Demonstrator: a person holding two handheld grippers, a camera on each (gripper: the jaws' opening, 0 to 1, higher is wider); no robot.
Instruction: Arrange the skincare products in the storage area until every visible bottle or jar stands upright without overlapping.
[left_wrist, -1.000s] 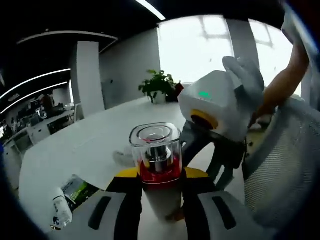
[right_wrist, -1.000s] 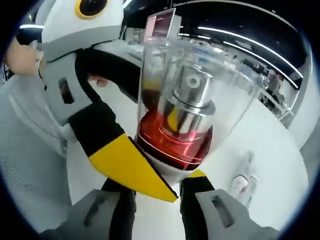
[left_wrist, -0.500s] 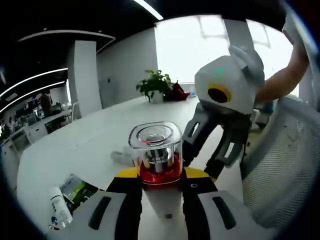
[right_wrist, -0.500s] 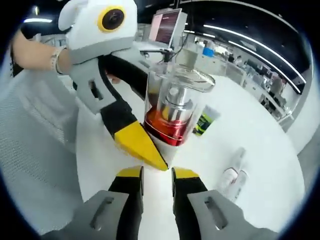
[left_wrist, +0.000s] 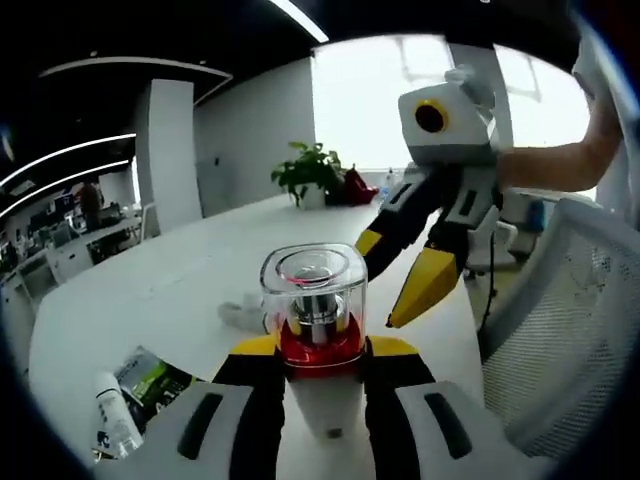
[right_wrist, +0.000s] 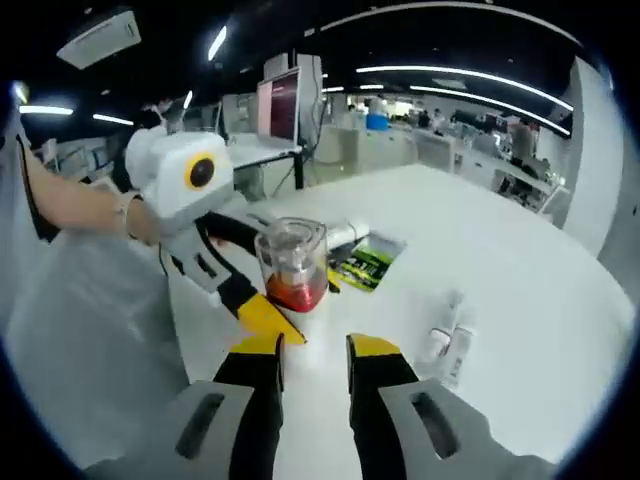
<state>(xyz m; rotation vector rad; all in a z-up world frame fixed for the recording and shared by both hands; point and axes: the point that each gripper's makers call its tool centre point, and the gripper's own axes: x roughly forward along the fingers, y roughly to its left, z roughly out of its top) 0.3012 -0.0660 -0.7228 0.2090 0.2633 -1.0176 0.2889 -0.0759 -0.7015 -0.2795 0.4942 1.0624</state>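
Observation:
A bottle (left_wrist: 312, 305) with a clear square cap, a silver pump and a red band stands upright between the jaws of my left gripper (left_wrist: 325, 348), which is shut on its white body. In the right gripper view the same bottle (right_wrist: 293, 262) sits just over the white table (right_wrist: 520, 260), held by the left gripper (right_wrist: 296, 300). My right gripper (right_wrist: 318, 346) is open and holds nothing, a short way back from the bottle. It enters the left gripper view from the right as the right gripper (left_wrist: 398, 270), above and beyond the bottle.
A green packet (right_wrist: 362, 266) and a white tube (right_wrist: 340, 232) lie behind the bottle, also seen as packet (left_wrist: 152, 378) and tube (left_wrist: 112, 425). A clear bottle (right_wrist: 448, 340) lies on its side to the right. A mesh chair (left_wrist: 560, 340) and a person's arm (left_wrist: 560, 165) are close by.
My right gripper has drawn back and away from the bottle, which now looks much smaller in its view. The left gripper still holds the bottle in the same place.

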